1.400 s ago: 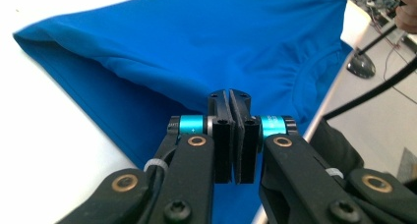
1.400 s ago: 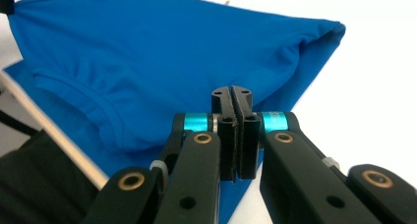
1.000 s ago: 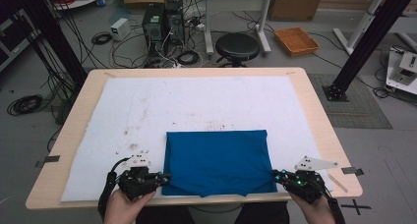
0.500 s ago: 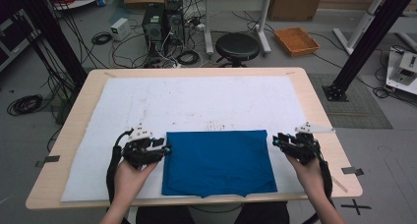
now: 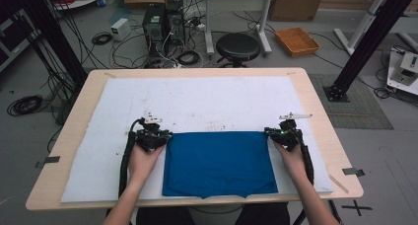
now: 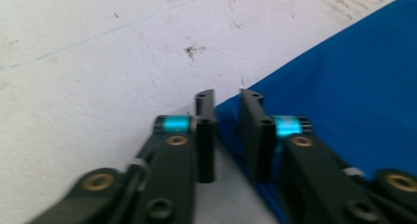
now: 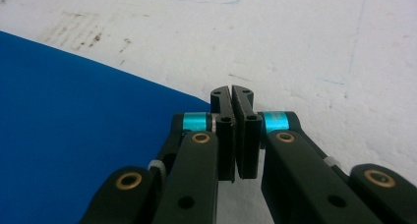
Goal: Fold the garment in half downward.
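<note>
Our left hand-held gripper (image 6: 227,102) has just been closing on the cloth (image 5: 219,161) corner; our right hand-held gripper (image 7: 231,97) is clenched beside the opposite corner.

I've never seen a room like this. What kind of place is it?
Probably a robotics lab or workshop. Computer towers and tangled cables sit on the floor behind the wooden table, black metal frame legs stand beside it, and a person works on a blue cloth.

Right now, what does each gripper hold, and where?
Left gripper jaws have just been closing around the blue cloth's far left corner, not pinching. Right gripper is shut at its far right corner; a pinch cannot be told.
</note>
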